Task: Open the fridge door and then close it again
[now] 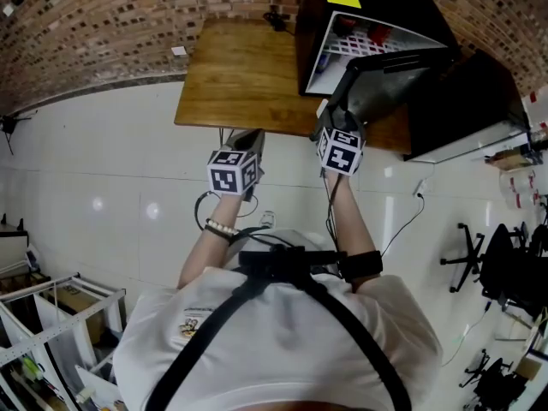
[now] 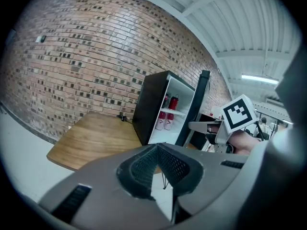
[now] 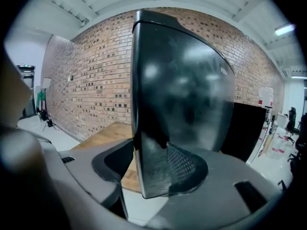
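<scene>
Seen from above, a person in a white shirt (image 1: 274, 332) stands facing a small black fridge (image 1: 342, 24) on a wooden table (image 1: 231, 67), holding 1 gripper in each hand.

Left of the fridge, a brick wall (image 1: 103, 24) curves along the far side of the table. The tabletop left of the fridge is bare wood.

The left gripper (image 1: 248, 148) hangs at the near edge of the table, left of the fridge and well apart from it. In the left gripper view its 2 jaws are pressed together with nothing between them, and they point toward the fridge's open front.

The fridge stands at the right end of the table. Its white inside shows, with red cans (image 2: 165, 120) on 2 shelves.

The fridge door (image 1: 385, 80) is swung out from the fridge toward the person, with its free edge nearest them and its glossy black outer face turned to the right.

The right gripper (image 3: 153, 169) is at that free edge, just in front of the fridge. Its jaws stand wide, 1 on each side of the door's lower corner. The right pad (image 3: 184, 164) lies against the outer face and the pair appear to clamp the door, though the dark reflections make contact on the inner side hard to confirm.

Right of the fridge, on the white floor, stands a black office chair (image 1: 505, 264).
</scene>
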